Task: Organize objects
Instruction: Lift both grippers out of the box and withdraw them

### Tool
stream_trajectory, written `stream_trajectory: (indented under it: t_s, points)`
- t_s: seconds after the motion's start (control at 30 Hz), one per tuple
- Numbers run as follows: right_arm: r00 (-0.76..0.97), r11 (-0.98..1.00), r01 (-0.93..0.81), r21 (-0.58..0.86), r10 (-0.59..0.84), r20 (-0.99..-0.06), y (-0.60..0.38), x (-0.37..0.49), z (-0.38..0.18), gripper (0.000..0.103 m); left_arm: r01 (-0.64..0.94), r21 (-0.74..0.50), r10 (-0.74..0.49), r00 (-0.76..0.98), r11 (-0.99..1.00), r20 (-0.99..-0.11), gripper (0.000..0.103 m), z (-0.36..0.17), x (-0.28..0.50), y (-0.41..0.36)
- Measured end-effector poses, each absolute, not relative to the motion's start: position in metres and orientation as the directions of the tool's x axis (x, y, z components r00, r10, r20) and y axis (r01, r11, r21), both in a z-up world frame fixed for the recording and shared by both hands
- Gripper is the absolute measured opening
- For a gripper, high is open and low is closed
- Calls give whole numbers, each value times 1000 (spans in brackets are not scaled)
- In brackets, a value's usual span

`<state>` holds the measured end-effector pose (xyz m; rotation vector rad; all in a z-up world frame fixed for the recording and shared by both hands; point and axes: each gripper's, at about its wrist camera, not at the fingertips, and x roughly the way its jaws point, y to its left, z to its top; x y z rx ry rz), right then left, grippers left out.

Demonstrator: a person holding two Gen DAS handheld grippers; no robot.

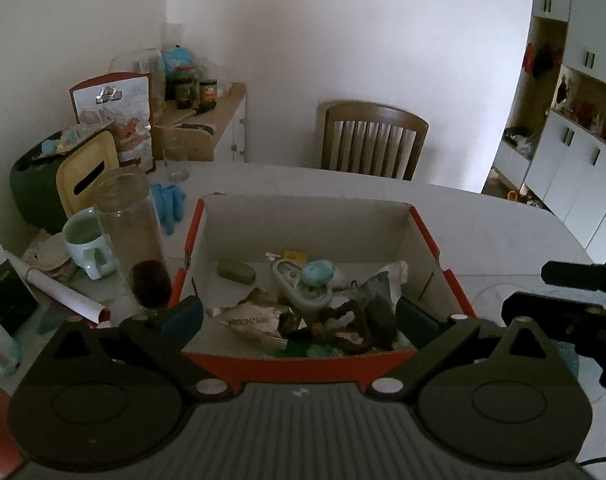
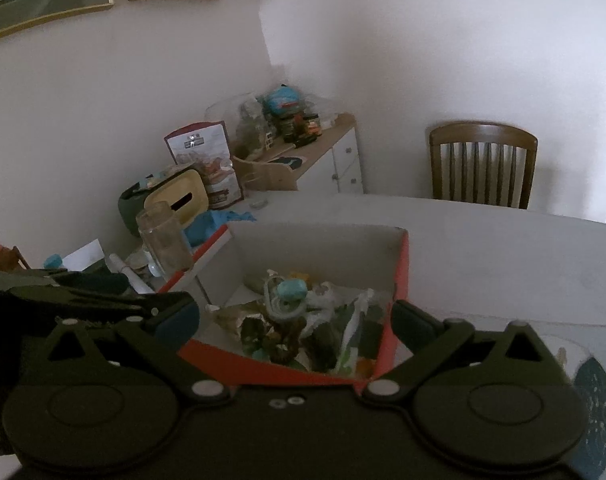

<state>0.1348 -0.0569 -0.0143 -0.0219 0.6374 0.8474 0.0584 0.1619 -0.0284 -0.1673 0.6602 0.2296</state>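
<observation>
Both grippers, left (image 1: 299, 314) and right (image 2: 295, 320), hover wide open and empty just before the box (image 1: 423, 232) of clutter (image 1: 303, 304); next, probably, a reach inside to pick something.

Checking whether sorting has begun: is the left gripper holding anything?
No, the left gripper is open and empty, poised over the red box of mixed items.
</observation>
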Motion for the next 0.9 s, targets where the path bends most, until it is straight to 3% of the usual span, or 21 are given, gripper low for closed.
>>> stream_trajectory:
  t_s: [0.9]
  points:
    - [493,686,-684,248,686,-536,-69,120,-17,102,-244,-55,161,777,968,-609,103,-22,54,143]
